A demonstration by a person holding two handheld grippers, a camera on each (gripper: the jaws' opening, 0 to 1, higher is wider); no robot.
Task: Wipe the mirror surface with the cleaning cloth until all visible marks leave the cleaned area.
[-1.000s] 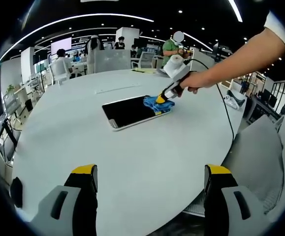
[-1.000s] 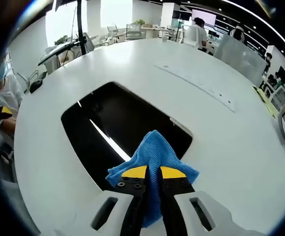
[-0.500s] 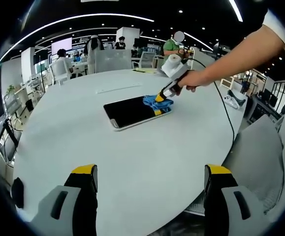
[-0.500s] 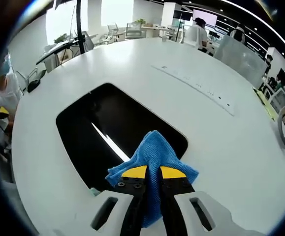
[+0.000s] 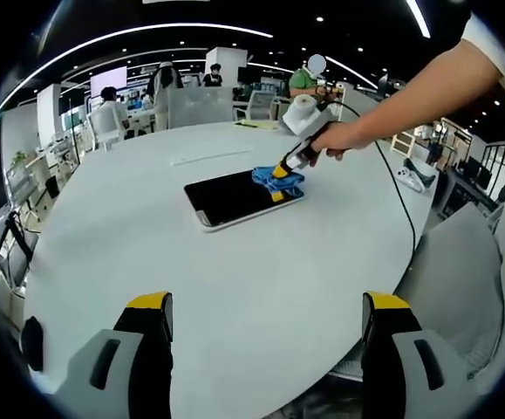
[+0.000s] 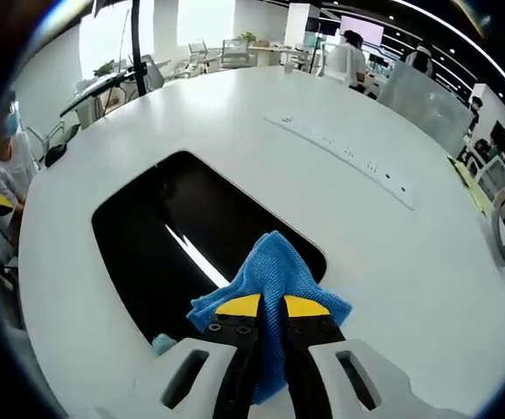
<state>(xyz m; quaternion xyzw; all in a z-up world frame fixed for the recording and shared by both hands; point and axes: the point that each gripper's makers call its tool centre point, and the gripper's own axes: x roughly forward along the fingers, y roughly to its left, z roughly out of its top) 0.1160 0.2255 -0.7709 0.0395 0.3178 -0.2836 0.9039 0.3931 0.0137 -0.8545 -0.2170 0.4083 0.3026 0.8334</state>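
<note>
In my left gripper view the left gripper [image 5: 265, 349] rises from the bottom of the frame with its two yellow-tipped grey jaws spread wide apart and nothing between them, hanging over the near edge of the large round white desk [image 5: 235, 271]. Above centre lies the dark rectangular mirror with a pale frame [image 5: 235, 198], flat on the desk. At the mirror's upper right corner I see the right gripper [image 5: 281, 171], held by a person's hand [image 5: 335, 140] whose bare forearm comes in from the upper right of the frame. Its jaws are clamped on a crumpled blue cleaning cloth [image 5: 278, 181], which is pressed against that corner of the mirror. A black cable [image 5: 400, 201] runs from the right gripper down across the right side of the desk.

In my right gripper view the right gripper [image 6: 271, 307] sits at bottom centre, its yellow-tipped black jaws closed together on the blue cleaning cloth [image 6: 269, 275], which bunches up just ahead of the tips. The cloth rests on the lower right edge of the mirror [image 6: 182, 244], whose black surface fills the left middle of the frame and carries a thin bright reflected streak. A long pale strip [image 6: 344, 159] lies on the desk to the upper right, well apart from the mirror. Office chairs and seated people show along the top of both views.
</note>
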